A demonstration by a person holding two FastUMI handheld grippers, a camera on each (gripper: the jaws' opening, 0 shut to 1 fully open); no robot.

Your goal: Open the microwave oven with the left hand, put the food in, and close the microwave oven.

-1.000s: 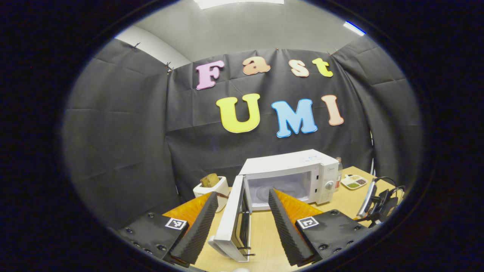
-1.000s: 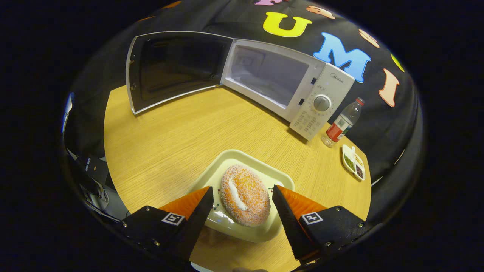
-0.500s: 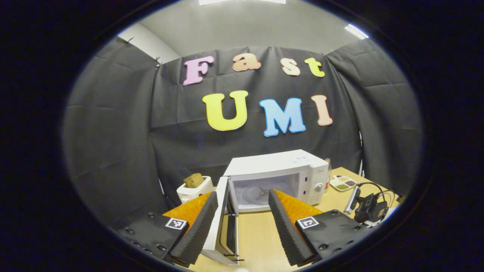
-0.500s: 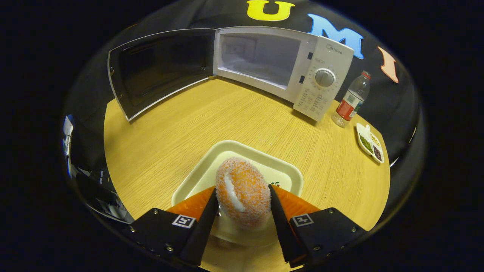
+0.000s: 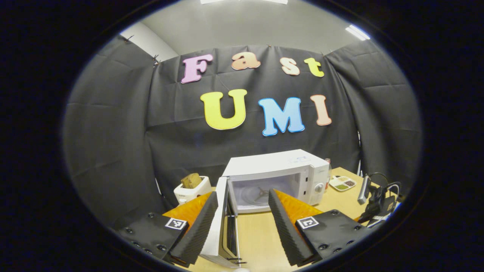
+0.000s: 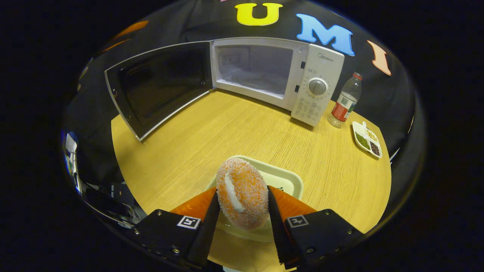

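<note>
The white microwave (image 5: 278, 175) (image 6: 317, 87) stands at the back of the wooden table (image 6: 227, 132). Its door (image 6: 159, 94) is swung wide open to the left, and in the left gripper view the door (image 5: 223, 223) shows edge-on. My left gripper (image 5: 242, 192) is open, held back from the door edge with nothing pressed between its fingers. A sugar-coated orange doughnut (image 6: 242, 192) is lifted a little above the pale tray (image 6: 289, 179). My right gripper (image 6: 242, 189) is shut on the doughnut, one finger on each side.
A water bottle (image 6: 346, 100) and a small divided dish (image 6: 366, 139) (image 5: 342, 183) stand right of the microwave. A white toaster with bread (image 5: 193, 187) sits to its left. A device with cables (image 5: 376, 200) lies at the table's right edge.
My right gripper has shut on the doughnut and raised it off the tray. The left gripper has drawn back from the open door and shifted slightly.
</note>
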